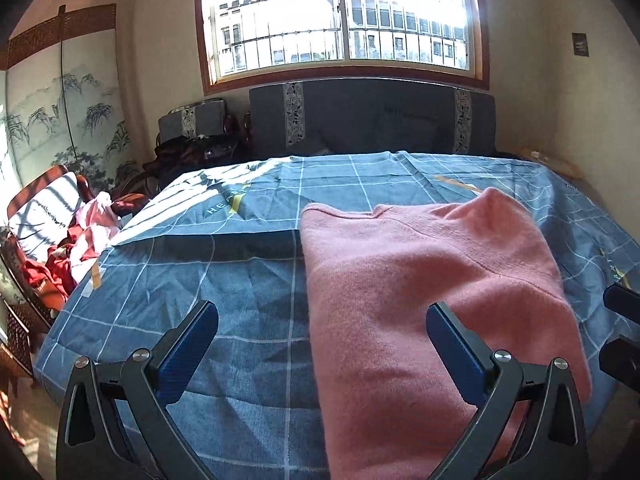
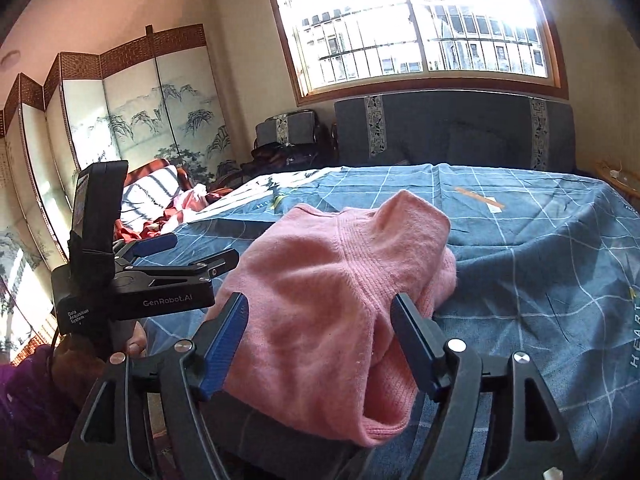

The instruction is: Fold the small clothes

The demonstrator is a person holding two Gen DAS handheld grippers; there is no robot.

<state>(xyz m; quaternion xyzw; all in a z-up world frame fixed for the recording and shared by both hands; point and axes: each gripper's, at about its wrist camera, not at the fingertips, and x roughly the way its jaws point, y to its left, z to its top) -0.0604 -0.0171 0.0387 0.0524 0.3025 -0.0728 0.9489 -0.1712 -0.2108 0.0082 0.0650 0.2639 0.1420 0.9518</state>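
The pink sweater (image 2: 340, 280) lies folded on the blue checked bedspread (image 2: 540, 264), its near edge under and ahead of your right gripper (image 2: 320, 320), whose jaws are spread and grip nothing. Its knit looks fuzzy, a ribbed band showing. Your left gripper (image 1: 320, 320) is spread too, over the sweater's left edge.

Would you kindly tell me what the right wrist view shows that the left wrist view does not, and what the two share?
Only the right wrist view shows the left claw from the side, open, with the hand and purple sleeve holding it, and more panels of the folding screen.

Only the left wrist view shows a wall switch.

Both show the folded pink sweater on the blue checked bedsheet, the barred window and the headboard. The right claw is open.
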